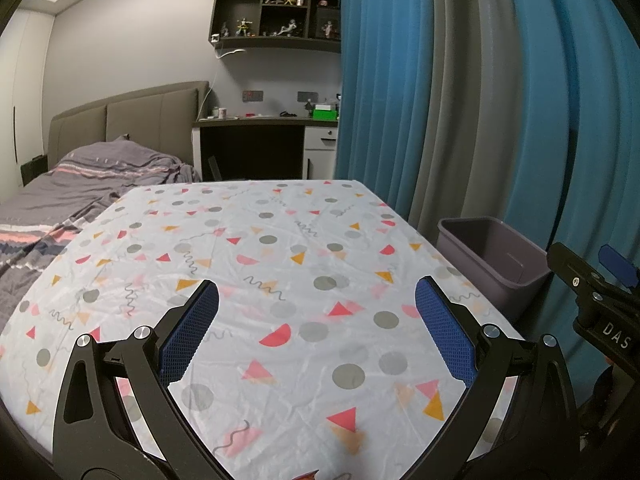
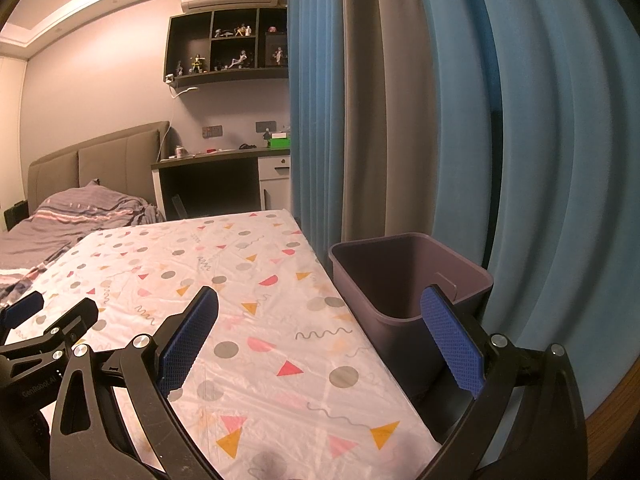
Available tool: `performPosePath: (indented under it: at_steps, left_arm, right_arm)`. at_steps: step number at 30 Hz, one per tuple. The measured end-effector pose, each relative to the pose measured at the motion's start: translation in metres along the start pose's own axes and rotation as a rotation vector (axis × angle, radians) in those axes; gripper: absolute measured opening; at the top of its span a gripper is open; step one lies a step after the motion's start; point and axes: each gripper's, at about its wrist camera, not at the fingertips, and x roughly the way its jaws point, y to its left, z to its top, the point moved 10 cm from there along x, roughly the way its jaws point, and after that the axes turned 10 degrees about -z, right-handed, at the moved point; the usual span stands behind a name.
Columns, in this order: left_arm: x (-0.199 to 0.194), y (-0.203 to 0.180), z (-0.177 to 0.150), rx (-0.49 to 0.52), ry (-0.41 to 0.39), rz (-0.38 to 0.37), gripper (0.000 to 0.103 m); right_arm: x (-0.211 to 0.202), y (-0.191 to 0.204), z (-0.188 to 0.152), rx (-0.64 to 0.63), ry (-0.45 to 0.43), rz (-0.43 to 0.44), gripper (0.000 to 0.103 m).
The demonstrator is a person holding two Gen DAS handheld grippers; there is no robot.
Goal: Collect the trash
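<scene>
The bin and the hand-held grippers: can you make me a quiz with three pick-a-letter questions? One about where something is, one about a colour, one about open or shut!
1. Where is the bin?
A. On the table
B. On the floor beside the table, by the curtain
C. On the bed

2. What colour are the gripper pads?
A. Blue
B. Red
C. Yellow

3. How are the two hand-held grippers?
A. Both shut
B. One holds trash
C. Both open, holding nothing

Answers:
1 B: the bin stands below the table edge, against the curtain.
2 A: the pads are blue.
3 C: the left hand-held gripper and right hand-held gripper have wide gaps with nothing between.
</scene>
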Motion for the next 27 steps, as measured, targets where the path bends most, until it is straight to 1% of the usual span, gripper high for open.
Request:
performPosePath:
  at_steps: [27]
  left_arm:
    - [0.0005,-0.0032,0.0002,-0.001,0.001,-0.003,0.097]
  right_arm:
    - [0.0012,-0.001,-0.0006,0.0,0.001,-0.001,0.097]
